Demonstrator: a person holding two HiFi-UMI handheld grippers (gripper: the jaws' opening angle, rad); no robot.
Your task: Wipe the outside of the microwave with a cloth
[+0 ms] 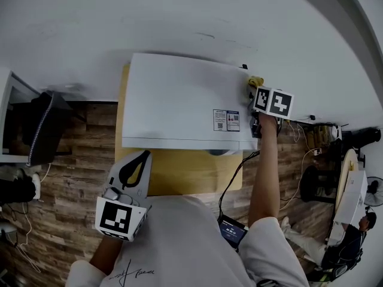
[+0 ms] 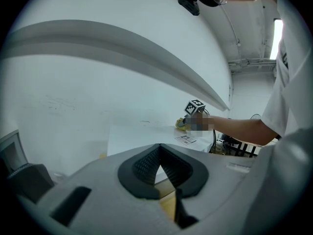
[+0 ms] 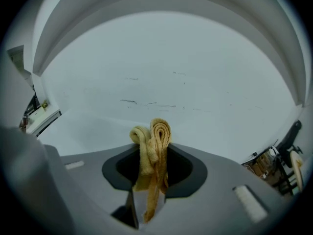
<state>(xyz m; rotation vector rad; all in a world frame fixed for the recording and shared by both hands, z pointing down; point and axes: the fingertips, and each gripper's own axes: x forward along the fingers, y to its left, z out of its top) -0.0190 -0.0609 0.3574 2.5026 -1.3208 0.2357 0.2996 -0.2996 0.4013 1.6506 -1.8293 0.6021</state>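
Left tongs (image 2: 159, 158) first: clenched on nothing, pads pressed together. They hang just off the front-left corner of the microwave (image 1: 179, 100), above the tabletop (image 1: 185, 177) that pokes out in front of it. They're not doing any work right now.

The microwave itself is a plain white box, with a flat matte top, sharp edges and a small printed sticker (image 1: 226, 120) near its front-right corner. The tabletop under it looks like pale smooth wood.

Over on the right, the right tongs (image 3: 154, 155) are grasping the cloth (image 3: 159, 131), which sits at the back-right corner of the microwave's top, by the wall behind it. The cloth is yellow and soft, looks like terry, and it's bunched into a couple of rolled folds sticking up past the pads, so only a small wad is there to touch the surface.

My read is that the wiping is underway on the top panel, at the far corner. Next I'd say drag the wad across the top toward the microwave's left edge with steady downward pressure, then do the sides and the door. Watch the grip too, since a wad that narrow could slip out.
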